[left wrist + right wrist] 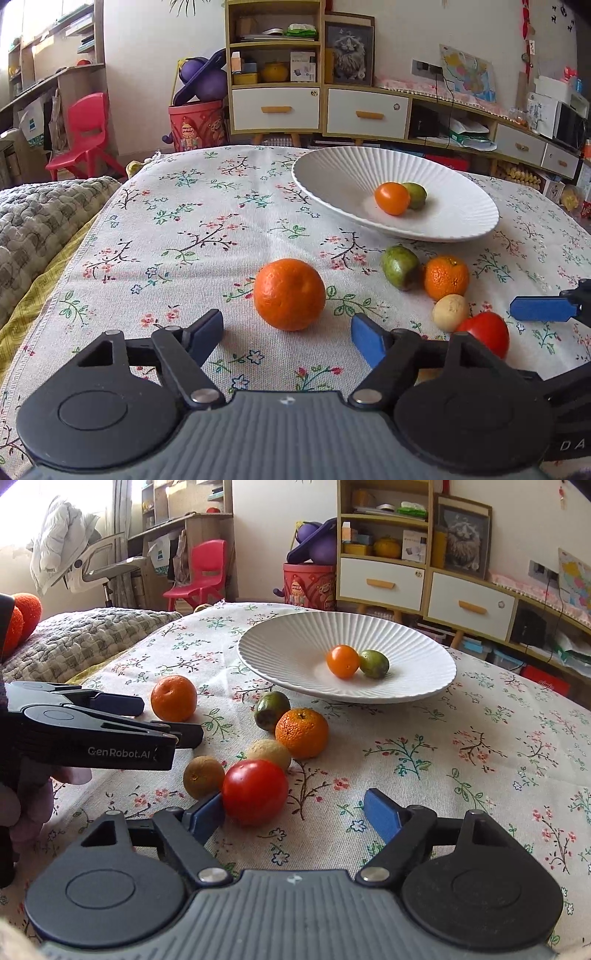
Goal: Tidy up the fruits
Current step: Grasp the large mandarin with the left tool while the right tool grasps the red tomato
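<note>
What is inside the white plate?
The white plate holds two small fruits: an orange one and a green one touching it. The green one's near side is partly hidden.

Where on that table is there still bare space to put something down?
Bare cloth lies left of the white plate, behind the big orange, and right of the red tomato. The plate's far half is free. Crowded: the fruit cluster around the small mandarin.
</note>
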Motion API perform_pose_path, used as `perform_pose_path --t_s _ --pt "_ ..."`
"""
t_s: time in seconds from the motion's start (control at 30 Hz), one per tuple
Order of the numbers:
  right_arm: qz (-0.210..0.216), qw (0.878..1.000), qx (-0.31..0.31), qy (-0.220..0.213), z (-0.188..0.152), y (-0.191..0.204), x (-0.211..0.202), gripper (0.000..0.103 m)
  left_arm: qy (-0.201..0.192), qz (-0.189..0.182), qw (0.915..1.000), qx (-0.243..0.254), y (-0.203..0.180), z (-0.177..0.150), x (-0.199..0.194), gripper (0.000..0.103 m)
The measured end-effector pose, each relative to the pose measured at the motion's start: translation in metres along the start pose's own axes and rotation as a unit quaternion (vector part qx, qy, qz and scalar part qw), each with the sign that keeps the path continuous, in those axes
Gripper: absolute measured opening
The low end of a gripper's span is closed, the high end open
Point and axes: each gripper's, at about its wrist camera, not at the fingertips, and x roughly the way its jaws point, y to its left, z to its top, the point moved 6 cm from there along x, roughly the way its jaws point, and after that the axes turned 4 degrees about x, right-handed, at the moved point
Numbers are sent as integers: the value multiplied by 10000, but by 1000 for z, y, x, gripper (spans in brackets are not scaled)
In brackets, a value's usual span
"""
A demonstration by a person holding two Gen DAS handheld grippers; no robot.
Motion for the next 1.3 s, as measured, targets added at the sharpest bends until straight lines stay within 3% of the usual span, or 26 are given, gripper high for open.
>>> perform_pose_path --t_s 0.43,0.57,0.97,1.3 --pt "192 9998 -7 56 4 9 1 44 -52 -12 9999 -101 4 7 5 30" --pt "298 9995 7 82 6 10 0 34 -35 -6 10000 -80 3 7 4 28" --pt "398 9991 71 101 13 10 -5 34 171 -106 9995 -240 3 9 -4 27" --pt "328 9992 235 23 25 2 -11 33 98 -246 9992 -284 -2 23 -17 26"
